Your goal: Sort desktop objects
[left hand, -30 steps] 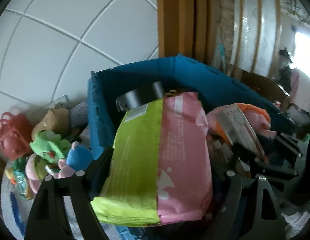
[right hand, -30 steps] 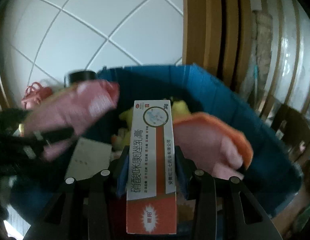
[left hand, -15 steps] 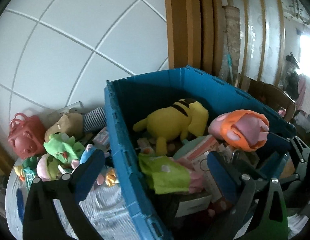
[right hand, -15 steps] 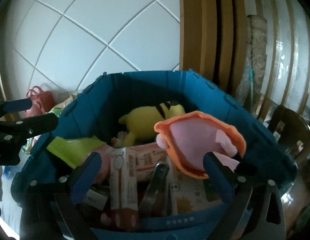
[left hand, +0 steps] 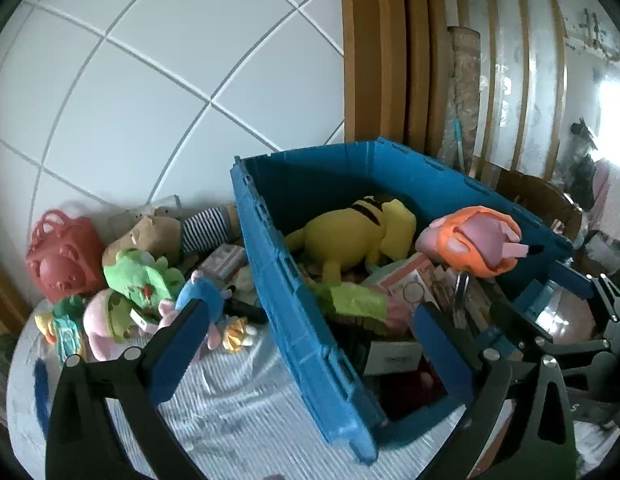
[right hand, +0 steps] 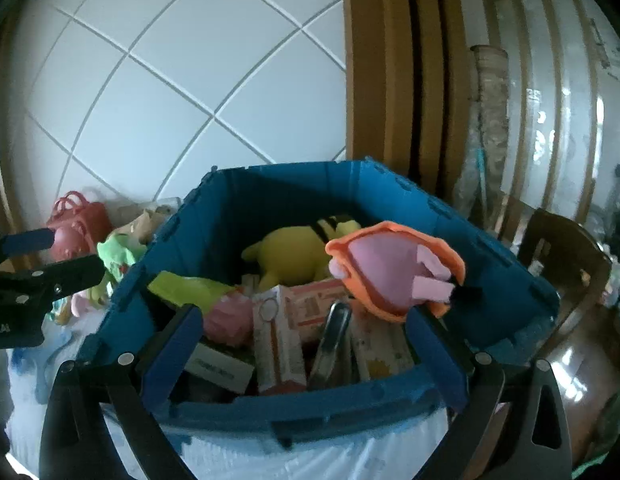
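Left wrist view: red bag (left hand: 62, 256) far left on table, plush pile (left hand: 138, 280) beside it. Left gripper (left hand: 310, 344) jaws wide apart, empty, straddling bin (left hand: 294, 312) wall. Inside bin: green-pink pouch (left hand: 349, 300), yellow plush (left hand: 349, 236), orange plush (left hand: 473, 240).
Right wrist view: right gripper (right hand: 306, 356) jaws apart, empty, above near rim; carton (right hand: 276, 344) upright between fingers.

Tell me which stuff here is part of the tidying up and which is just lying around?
Part of the job:
blue crate
yellow plush
orange plush
green plush
left tongs, open
right tongs, open

Just lying about:
tiled wall
wooden door frame
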